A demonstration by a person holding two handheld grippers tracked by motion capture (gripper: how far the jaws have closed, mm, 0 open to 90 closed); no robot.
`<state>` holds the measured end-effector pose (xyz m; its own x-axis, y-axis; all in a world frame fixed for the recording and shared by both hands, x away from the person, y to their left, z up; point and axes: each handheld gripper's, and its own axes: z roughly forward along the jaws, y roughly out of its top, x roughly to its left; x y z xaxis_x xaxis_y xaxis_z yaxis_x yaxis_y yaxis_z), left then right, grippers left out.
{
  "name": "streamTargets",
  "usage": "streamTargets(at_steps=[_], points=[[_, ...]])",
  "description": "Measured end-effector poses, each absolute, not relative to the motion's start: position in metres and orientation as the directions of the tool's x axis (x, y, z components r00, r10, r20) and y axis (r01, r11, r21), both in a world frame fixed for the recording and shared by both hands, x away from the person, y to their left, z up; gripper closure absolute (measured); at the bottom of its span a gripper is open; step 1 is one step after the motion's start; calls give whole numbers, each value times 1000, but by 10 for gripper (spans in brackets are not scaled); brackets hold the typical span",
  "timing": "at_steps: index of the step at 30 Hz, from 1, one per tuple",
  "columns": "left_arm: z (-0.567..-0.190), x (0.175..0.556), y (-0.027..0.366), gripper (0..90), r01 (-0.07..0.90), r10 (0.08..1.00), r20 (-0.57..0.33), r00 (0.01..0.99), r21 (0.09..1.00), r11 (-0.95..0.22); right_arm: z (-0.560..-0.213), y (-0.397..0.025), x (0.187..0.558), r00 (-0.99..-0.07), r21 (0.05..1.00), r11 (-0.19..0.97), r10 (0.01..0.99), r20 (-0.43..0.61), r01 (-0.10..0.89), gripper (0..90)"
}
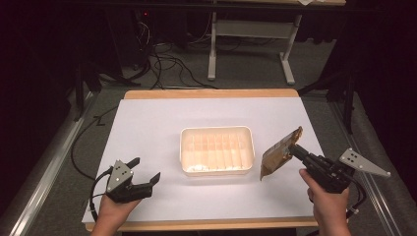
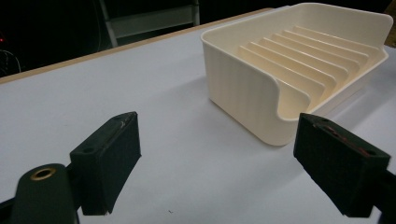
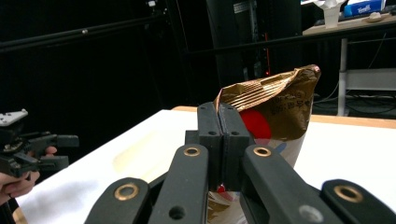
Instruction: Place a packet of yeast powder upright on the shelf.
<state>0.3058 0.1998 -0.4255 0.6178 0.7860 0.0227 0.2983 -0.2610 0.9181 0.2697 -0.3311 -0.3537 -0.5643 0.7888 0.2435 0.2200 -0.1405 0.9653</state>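
You have the brown snack bag (image 1: 279, 156) pinched in your right gripper (image 1: 295, 149), lifted just right of the empty cream tray (image 1: 217, 132), not yet inside, while your left gripper (image 1: 146, 170) waits spread.

Black fingers (image 2: 343, 170), brass rivets, grey three-cornered plates.

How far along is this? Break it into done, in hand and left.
Done: the right gripper is shut on the brown snack bag, held up just right of the cream ribbed tray. In hand: holding the bag there. Left: likely getting it into the tray, which holds nothing. The left gripper is open, apart from it.
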Motion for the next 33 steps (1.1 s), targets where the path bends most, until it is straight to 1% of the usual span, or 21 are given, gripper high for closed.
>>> streamTargets(at_steps=[9, 21, 33], points=[[-426, 306, 199, 152, 303, 785, 17, 619, 917, -259, -345, -326, 271, -577, 971, -142, 783, 230, 194, 900], [-424, 305, 201, 152, 299, 785, 16, 619, 920, -254, -309, -317, 271, -602, 982, -126, 777, 184, 138, 900], [-424, 304, 201, 152, 295, 786, 21, 619, 921, -256, -296, -288, 282, -646, 985, -113, 744, 169, 128, 900]])
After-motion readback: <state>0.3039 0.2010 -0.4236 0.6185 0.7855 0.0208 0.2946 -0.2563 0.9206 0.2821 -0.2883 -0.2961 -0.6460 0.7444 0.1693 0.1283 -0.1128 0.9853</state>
